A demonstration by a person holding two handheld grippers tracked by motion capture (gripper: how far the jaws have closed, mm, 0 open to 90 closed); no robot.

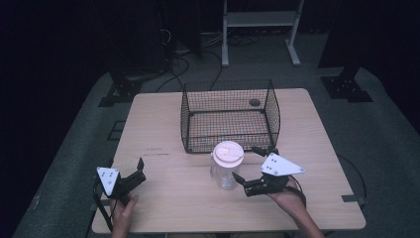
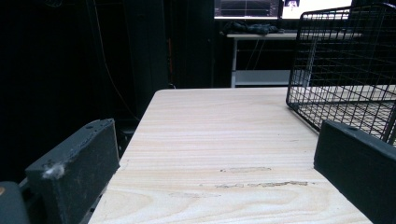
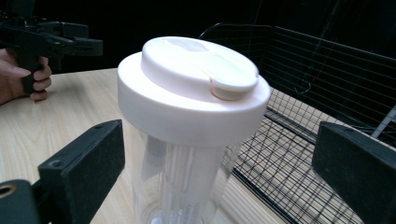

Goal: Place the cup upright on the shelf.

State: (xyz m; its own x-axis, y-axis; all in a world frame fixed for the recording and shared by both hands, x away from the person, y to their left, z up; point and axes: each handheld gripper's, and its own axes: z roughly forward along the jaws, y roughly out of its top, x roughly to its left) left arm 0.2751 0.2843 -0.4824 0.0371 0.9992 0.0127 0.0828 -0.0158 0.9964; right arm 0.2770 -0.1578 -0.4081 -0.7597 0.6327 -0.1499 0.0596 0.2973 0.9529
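I am holding my right gripper (image 1: 247, 167) with its jaws spread wide to either side of the clear, white-lidded jug (image 1: 227, 166), not touching it, as it is standing upright just in front of the wire basket (image 1: 229, 115), while my left gripper (image 1: 139, 170) is hovering open over the bare table (image 1: 163, 196).
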